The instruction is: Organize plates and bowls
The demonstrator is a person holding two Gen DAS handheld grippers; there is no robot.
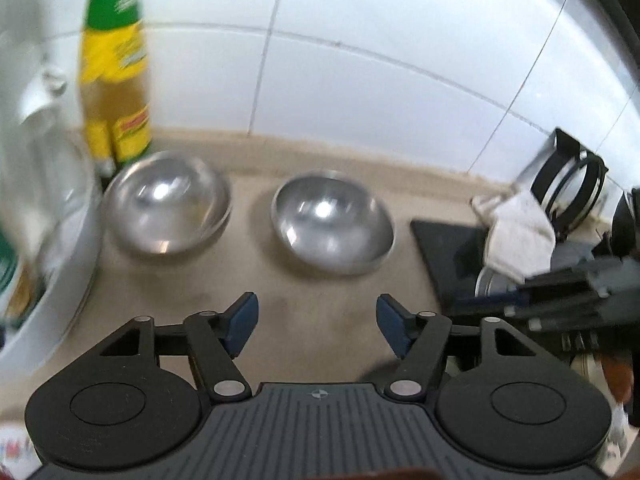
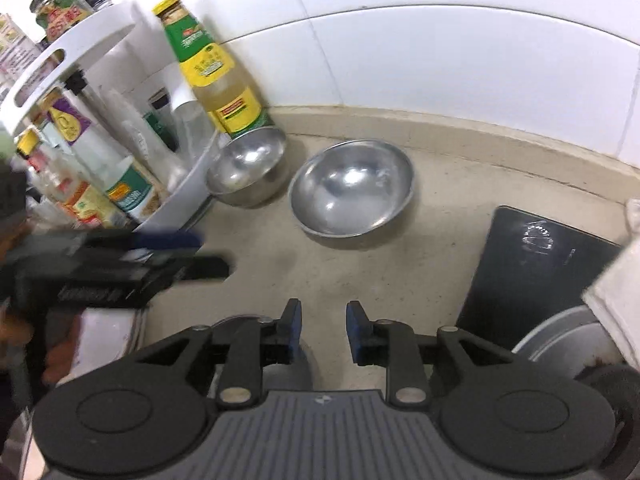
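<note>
Two steel bowls are sitting upright side by side on the beige worktop (image 2: 360, 280), near the white tiled wall (image 1: 400, 60). The smaller bowl (image 2: 246, 168) is resting just beside the white round bottle rack (image 2: 188, 188), with the yellow-labelled bottle (image 2: 216, 72) standing right behind it. The larger bowl (image 2: 352, 188) is lying just to the right of the smaller one; whether their rims are touching is hard to tell through the blur. Both bowls are looking empty.

In the left wrist view the same pair is showing as the near-rack bowl (image 1: 168, 204) and its neighbour (image 1: 332, 224), with the bottle (image 1: 116, 64) blurred behind.

Left hand-held gripper (image 1: 316, 326) is hovering above bare worktop in front of the bowls, its blue-padded fingers standing apart and gripping nothing. Right hand-held gripper (image 2: 323, 328) is also hanging over bare worktop, jaws narrowed but with a clear gap between the pads, nothing held.

To the right, a black flat panel (image 2: 532, 268) is lying on the worktop, with a round grey metal dish (image 2: 560, 336) partly showing at its near edge. A white cloth (image 1: 516, 232) is draped over things near the panel. Each gripper is appearing blurred at the edge of the other's view.
</note>
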